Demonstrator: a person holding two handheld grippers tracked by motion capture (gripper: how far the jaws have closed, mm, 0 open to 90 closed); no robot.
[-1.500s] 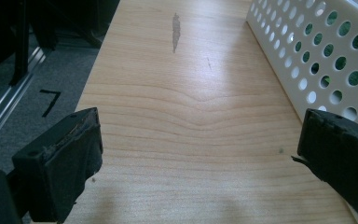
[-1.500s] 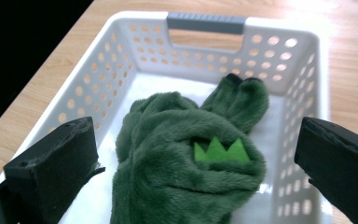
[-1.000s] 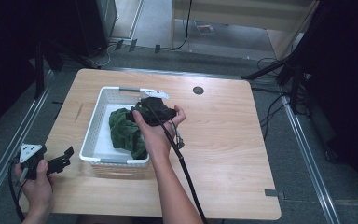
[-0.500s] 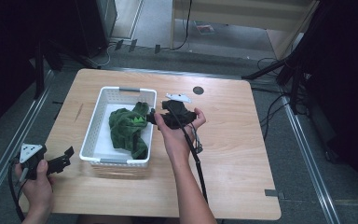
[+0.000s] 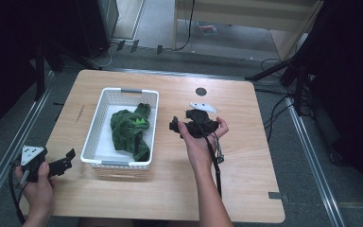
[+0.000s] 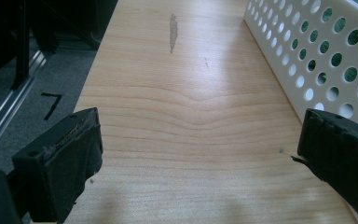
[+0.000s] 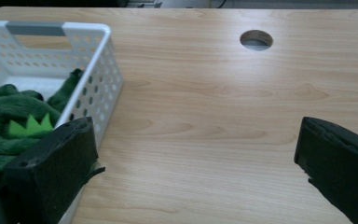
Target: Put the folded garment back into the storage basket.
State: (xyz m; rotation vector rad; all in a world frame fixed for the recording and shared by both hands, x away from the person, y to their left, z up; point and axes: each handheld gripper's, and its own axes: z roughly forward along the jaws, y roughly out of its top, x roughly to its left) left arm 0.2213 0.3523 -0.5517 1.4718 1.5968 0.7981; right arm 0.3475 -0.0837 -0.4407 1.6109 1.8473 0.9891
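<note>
The table (image 5: 246, 189) is a light wooden top with rounded corners, occupying the centre of the high view. A round cable hole (image 5: 200, 91) sits near its far edge, centre of the frame. A short dark streak (image 5: 80, 112) marks the wood at centre left. A white perforated basket (image 5: 94, 137) stands directly on the table, left of centre. A small grey mark (image 5: 275, 195) lies at the lower right.

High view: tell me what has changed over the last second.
The right gripper drew back from over the white basket to the bare table on the basket's right, its jaws open and empty. The green plush toy lies in the basket, no longer under the gripper. The left gripper, open at the table's near left corner, and the basket stayed put.
</note>
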